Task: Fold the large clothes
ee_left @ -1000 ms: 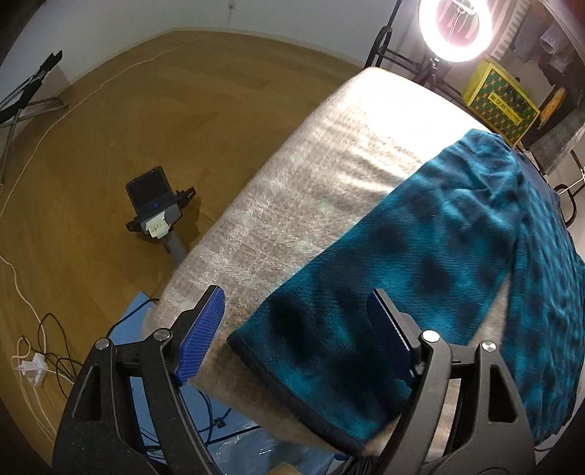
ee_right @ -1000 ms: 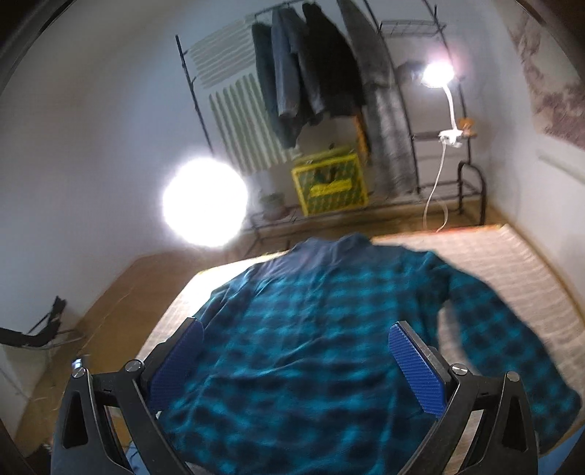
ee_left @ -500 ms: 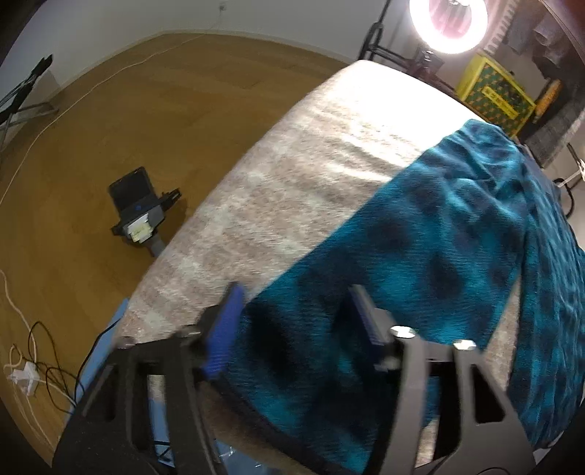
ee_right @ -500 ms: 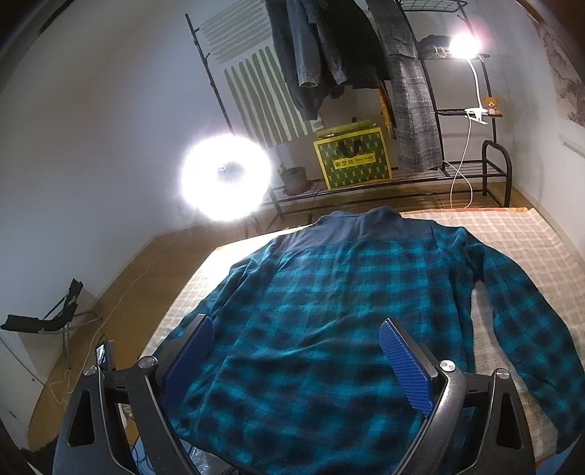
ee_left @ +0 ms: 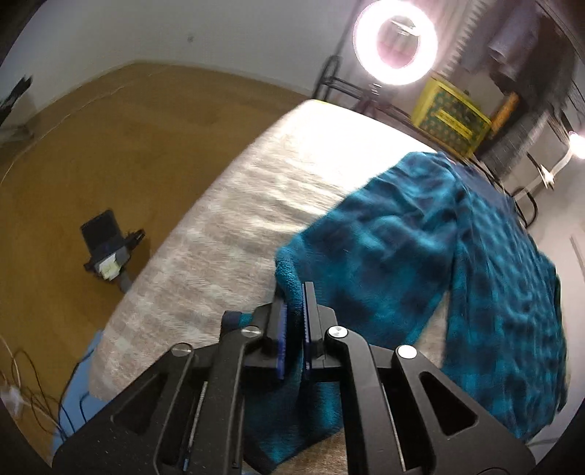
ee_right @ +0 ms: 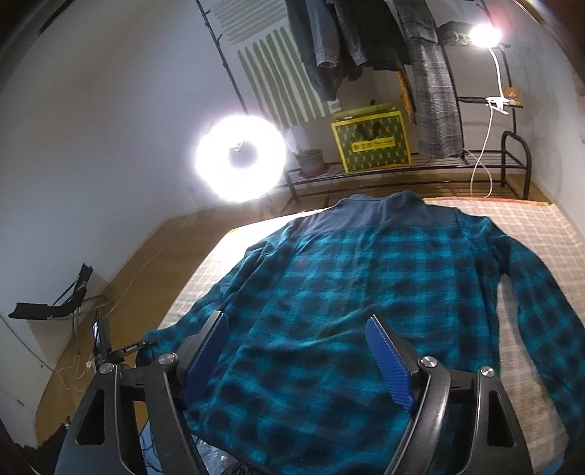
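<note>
— Where your cameras look, what is the room like?

— You are over a bed (ee_right: pixel 541 234) with a pale checked cover, set on a brown wooden floor (ee_left: pixel 109 146) with white walls around. Beyond its far end you have a black clothes rail (ee_right: pixel 365 171) hung with dark garments, a lit ring light (ee_right: pixel 239 157), a yellow-and-green bag (ee_right: pixel 371 144) and a small potted plant (ee_right: pixel 309 160). A clamp lamp (ee_right: pixel 484 34) shines at the upper right, and a folded black chair (ee_right: pixel 55 307) stands by the left wall.

— And the garment?

— Your teal plaid fleece shirt (ee_right: pixel 365 292) lies spread flat on the bed, dark blue collar toward the rail, one sleeve running down the right side of the cover.

— Any writing you can read?

— The bag carries a printed line, too small for you to read.

— What about your tongs?

— Your left tongs (ee_left: pixel 292 299) have just been closing and now pinch the end of the other sleeve (ee_left: pixel 365 263) at the bed's near left edge, pads pressed on the fleece. Your right tongs (ee_right: pixel 298 329) stand wide above the lower body of the shirt; they have just been narrowing, and the pads press on nothing.

— Room to move?

— You have bare cover left of the sleeve, and open floor past that edge. Down there stand a phone on a small stand (ee_left: pixel 106 244) and loose cables (ee_left: pixel 22 383).
</note>
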`<state>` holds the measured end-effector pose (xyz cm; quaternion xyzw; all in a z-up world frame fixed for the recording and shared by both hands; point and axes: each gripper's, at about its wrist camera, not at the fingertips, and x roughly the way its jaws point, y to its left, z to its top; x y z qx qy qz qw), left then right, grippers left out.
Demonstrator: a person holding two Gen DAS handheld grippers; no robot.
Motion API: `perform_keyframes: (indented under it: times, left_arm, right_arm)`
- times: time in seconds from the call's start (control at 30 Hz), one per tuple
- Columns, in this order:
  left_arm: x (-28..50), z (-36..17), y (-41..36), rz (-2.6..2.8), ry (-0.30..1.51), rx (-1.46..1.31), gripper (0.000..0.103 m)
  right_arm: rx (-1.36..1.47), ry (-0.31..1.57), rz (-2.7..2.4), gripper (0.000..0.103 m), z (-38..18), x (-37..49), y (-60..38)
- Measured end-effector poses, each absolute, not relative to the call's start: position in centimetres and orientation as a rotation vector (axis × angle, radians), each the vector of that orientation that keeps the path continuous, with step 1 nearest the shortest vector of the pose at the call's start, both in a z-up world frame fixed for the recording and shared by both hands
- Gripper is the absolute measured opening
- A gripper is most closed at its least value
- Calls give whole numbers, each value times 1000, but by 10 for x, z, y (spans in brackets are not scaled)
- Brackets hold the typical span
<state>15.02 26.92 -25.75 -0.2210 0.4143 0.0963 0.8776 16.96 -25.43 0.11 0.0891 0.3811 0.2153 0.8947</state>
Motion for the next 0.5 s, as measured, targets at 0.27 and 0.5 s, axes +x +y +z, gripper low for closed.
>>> perform_keyframes:
  times: [0.27, 0.5]
  left_arm:
    - [135, -240, 285, 121, 779, -625, 4]
    - [144, -190, 225, -47, 685, -596, 4]
  right_arm:
    - [138, 820, 486, 79, -3, 172, -233]
    - [157, 873, 561, 75, -19, 198, -211]
